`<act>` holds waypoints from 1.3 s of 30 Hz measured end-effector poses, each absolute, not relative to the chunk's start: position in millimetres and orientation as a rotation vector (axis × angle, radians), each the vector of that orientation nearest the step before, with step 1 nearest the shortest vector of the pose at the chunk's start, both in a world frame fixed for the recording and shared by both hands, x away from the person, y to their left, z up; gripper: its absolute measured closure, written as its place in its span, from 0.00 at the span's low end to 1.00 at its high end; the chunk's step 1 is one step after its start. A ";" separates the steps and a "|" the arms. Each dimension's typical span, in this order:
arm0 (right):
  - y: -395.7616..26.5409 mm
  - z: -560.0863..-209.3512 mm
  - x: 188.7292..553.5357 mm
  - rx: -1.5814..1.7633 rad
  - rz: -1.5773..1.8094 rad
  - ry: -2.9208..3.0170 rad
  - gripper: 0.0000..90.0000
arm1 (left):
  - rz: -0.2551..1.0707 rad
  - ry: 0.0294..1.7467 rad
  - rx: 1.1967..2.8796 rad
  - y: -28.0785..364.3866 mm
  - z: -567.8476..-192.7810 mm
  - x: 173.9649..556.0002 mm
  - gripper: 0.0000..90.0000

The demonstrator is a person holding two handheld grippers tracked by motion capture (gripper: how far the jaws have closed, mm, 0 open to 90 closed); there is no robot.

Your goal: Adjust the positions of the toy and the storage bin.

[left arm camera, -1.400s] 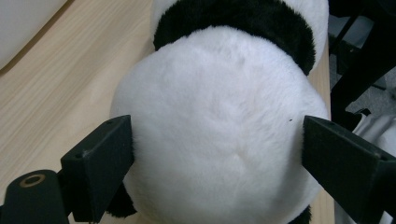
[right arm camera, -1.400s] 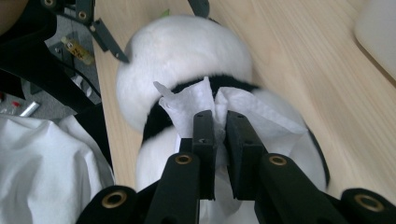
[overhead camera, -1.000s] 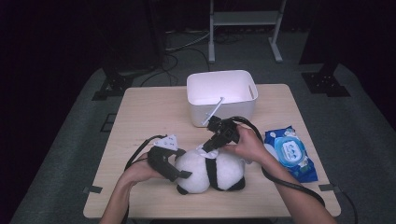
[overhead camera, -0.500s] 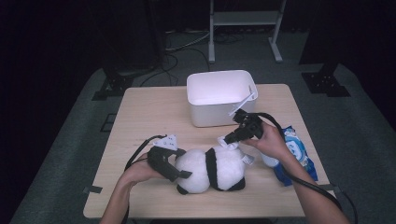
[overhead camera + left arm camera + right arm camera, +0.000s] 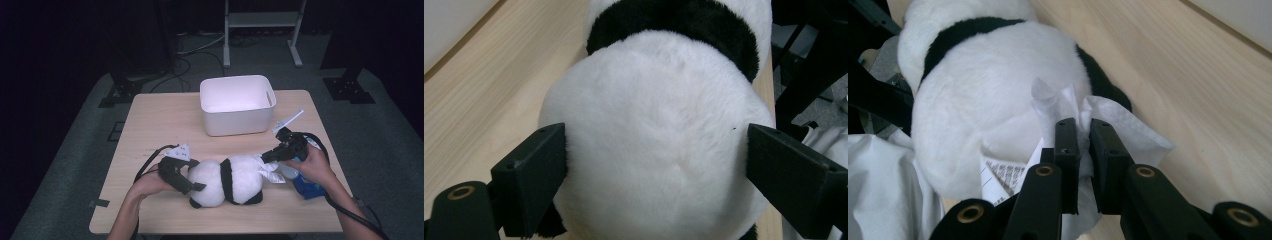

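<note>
Your right gripper (image 5: pixel 264 159), jaws pinching a white wipe (image 5: pixel 1128 135), has slid from frame centre to the plush panda's (image 5: pixel 227 180) right end, while your left gripper (image 5: pixel 196 175) stays clamped on its left end.

Blue packet (image 5: pixel 305 189), lower right of high view: largely covered by the right hand (image 5: pixel 312 167); print unreadable. Plush panda (image 5: pixel 659 150): head cut off by top edge in left gripper view.

A plush panda (image 5: pixel 227 181) lies on the table (image 5: pixel 150 125), in front of a tub (image 5: pixel 237 104). A wipe (image 5: pixel 270 172) touches its right end. A wipe packet (image 5: pixel 305 186) lies farther right.
</note>
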State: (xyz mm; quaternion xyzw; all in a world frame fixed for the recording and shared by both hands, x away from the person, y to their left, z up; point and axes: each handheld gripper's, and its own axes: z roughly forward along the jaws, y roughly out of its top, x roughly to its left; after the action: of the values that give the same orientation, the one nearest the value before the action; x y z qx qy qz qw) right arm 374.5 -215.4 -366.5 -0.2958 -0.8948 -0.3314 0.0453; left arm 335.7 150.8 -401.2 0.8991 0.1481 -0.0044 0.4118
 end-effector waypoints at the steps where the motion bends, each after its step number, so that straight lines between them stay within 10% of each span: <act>1: -216.3 -366.2 371.8 -0.897 -1.026 -2.727 0.91 | -0.012 0.374 2.262 150.8 -401.2 335.5 0.12; 30: -90.7 -345.3 347.9 -0.453 -0.901 -2.873 0.91 | -0.014 0.375 2.263 147.3 -400.6 337.8 0.11; 39: -109.4 -350.1 349.3 -0.511 -0.894 -2.872 0.91 | -0.029 0.362 2.244 147.7 -398.1 337.7 0.11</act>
State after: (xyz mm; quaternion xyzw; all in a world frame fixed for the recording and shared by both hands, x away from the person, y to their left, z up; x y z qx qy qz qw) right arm 349.3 -109.4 -350.1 -0.1672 -0.9404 -0.2926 0.0453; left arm 337.7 147.7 -398.1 0.8956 0.1443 -0.0115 0.4206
